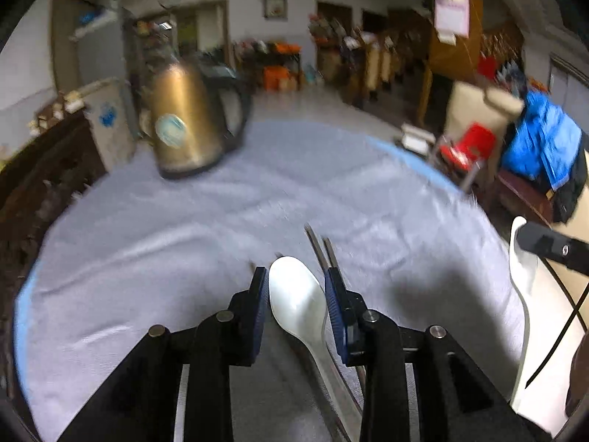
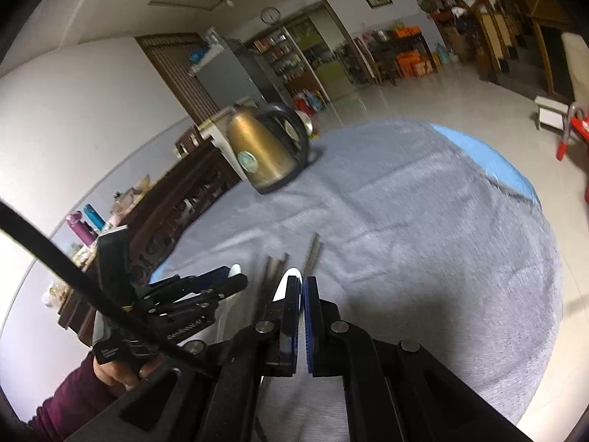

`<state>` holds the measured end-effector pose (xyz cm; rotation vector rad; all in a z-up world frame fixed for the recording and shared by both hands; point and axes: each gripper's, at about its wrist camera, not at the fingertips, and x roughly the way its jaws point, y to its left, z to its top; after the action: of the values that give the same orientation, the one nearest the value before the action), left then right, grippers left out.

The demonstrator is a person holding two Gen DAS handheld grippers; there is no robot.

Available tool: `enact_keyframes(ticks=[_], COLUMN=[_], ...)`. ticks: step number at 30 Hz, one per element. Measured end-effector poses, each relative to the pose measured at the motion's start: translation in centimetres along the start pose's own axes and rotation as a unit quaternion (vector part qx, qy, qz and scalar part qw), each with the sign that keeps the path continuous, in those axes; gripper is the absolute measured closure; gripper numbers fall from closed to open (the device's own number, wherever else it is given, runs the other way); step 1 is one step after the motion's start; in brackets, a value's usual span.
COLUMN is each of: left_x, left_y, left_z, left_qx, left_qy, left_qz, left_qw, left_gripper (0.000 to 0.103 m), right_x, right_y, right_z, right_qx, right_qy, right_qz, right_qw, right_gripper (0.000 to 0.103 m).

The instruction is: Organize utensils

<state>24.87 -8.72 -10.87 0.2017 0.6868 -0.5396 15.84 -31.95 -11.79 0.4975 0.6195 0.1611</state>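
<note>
Left gripper (image 1: 296,291) spread around white spoon (image 1: 300,304); right gripper (image 2: 302,296) clamps second spoon (image 2: 292,276); I close squarely, clear of chopsticks (image 1: 324,250).

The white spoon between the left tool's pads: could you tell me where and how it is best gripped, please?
Grip the white spoon across its bowl, from above and behind along the handle. The bowl lies flat on the grey cloth, already framed by the left tool, whose open pads flank its edges.

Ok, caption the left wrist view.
Open left gripper straddling a white spoon beside chopsticks on the grey tablecloth.
</note>
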Motion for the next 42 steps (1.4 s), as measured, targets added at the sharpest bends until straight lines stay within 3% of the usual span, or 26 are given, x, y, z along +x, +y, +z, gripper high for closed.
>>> enact_keyframes(ticks=[3,8,13,21,27,33,34,35,36,38,39,42], left_x=[-4.1,-11.2,-14.3,-13.7,-13.0,-13.9,-14.2,-14.4,-14.8,-15.5,-15.9,-16.4], left_y=[0.4,0.0,-1.6,-3.1,-3.7,-3.7,-3.7,-3.7,-3.7,-4.0,-4.2,-4.0], left_z=[0.3,-0.9,-3.8,-7.8,-10.7,-12.4,-12.6,-12.8,-13.0,-13.3,-13.4,-13.5], left_qx=[-0.017,-0.05,-0.072,-0.093,-0.088,-0.076,-0.072,-0.069,-0.063,-0.049,-0.039,-0.03], left_qy=[-0.052,-0.132,-0.175,-0.185,-0.163,-0.15,-0.146,-0.144,-0.144,-0.152,-0.156,-0.162], left_qz=[0.02,0.062,0.096,0.096,0.098,0.096,0.091,0.087,0.084,0.091,0.096,0.102], left_qw=[0.9983,0.9881,0.9771,0.9736,0.9778,0.9812,0.9824,0.9832,0.984,0.983,0.9823,0.9811], left_gripper=[0.07,0.07,0.07,0.07,0.07,0.066,0.064,0.055,0.047,0.041,0.04,0.04], right_x=[-1.9,-4.9,-6.9,-7.1,-6.6,-6.8,-6.9,-7.0,-7.1,-7.2,-7.5,-8.1], right_y=[2.4,6.4,10.4,14.2,14.7,13.7,13.4,13.2,13.0,12.7,12.5,12.0], right_z=[0.1,-0.6,-3.0,-8.0,-10.6,-11.3,-11.3,-11.2,-11.2,-11.1,-11.1,-10.7], right_qx=[-0.019,-0.062,-0.121,-0.233,-0.282,-0.274,-0.27,-0.264,-0.261,-0.253,-0.249,-0.229], right_qy=[-0.039,-0.095,-0.125,-0.137,-0.125,-0.105,-0.102,-0.097,-0.096,-0.091,-0.091,-0.1], right_qz=[0.004,0.002,-0.003,-0.046,-0.056,-0.042,-0.037,-0.03,-0.027,-0.024,-0.023,-0.021], right_qw=[0.999,0.994,0.985,0.962,0.95,0.955,0.957,0.959,0.96,0.963,0.964,0.968], right_gripper=[0.1,0.1,0.1,0.1,0.1,0.099,0.099,0.099,0.097,0.088,0.081,0.08])
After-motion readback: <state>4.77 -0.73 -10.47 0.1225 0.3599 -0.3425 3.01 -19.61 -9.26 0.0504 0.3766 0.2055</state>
